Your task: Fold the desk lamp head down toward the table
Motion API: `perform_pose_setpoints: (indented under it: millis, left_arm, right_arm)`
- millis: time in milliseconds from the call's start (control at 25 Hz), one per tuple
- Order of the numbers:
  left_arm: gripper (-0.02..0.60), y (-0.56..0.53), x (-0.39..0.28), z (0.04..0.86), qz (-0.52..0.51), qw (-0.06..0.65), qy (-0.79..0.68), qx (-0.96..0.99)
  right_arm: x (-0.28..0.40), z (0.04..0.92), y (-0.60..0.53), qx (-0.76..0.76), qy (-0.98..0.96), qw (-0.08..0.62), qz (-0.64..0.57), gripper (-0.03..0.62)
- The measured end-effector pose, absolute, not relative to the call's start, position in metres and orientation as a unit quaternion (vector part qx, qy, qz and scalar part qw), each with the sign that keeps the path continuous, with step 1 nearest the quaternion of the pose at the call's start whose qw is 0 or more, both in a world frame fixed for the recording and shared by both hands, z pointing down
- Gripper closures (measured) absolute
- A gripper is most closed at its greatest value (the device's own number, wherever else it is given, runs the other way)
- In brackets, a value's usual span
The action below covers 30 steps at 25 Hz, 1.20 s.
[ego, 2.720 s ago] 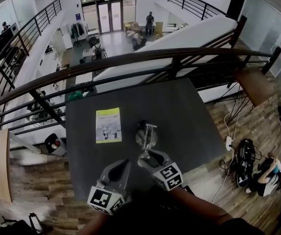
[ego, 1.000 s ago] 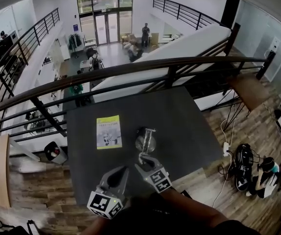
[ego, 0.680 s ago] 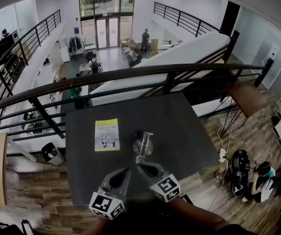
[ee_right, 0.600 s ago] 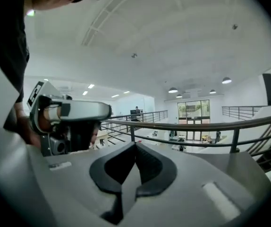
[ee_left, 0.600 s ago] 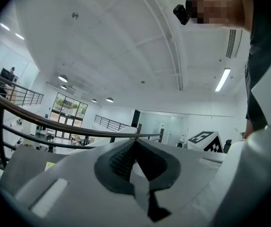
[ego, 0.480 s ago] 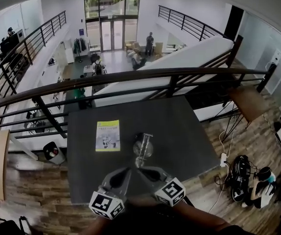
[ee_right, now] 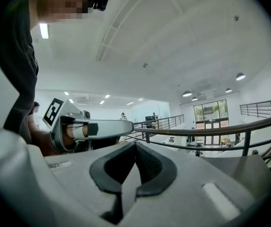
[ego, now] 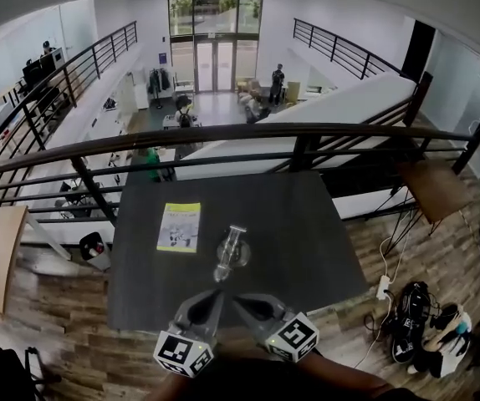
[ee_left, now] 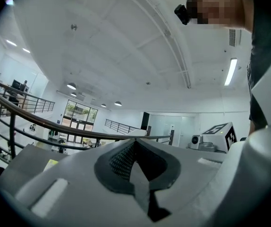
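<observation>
Left gripper (ego: 210, 297) and right gripper (ego: 237, 299) side by side, level (jaws together).

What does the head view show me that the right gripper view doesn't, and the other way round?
Only the head view: the dark table seen from above, with the desk lamp and a yellow-green booklet on it. Only the right gripper view: how the right gripper stands up close, jaws together with nothing between them. Both: the left gripper, the curved railing and the glass doors beyond it.
</observation>
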<state>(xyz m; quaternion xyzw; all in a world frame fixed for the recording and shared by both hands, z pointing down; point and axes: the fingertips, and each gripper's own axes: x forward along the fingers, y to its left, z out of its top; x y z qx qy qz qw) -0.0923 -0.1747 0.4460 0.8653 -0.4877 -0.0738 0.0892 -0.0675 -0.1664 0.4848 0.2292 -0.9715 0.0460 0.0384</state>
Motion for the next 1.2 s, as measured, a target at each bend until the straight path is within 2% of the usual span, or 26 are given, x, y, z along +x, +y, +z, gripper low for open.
perform_pose_setpoints:
  millis: [480, 880, 1200]
  left_arm:
    - [0.580, -0.097, -0.014, 0.474, -0.069, 0.097, -0.551, 0.826]
    - [0.580, -0.036, -0.017, 0.473, -0.065, 0.094, -0.595, 0.796]
    - [0.580, 0.009, -0.025, 0.463, -0.063, 0.084, -0.576, 0.811]
  right_arm:
    - [0.008, 0.485, -0.087, 0.171, -0.983, 0.046, 0.049, 0.592]
    - [0.008, 0.483, -0.035, 0.129, -0.990, 0.032, 0.056, 0.592]
    - [0.003, 0.478, -0.002, 0.160, -0.986, 0.013, 0.038, 0.592]
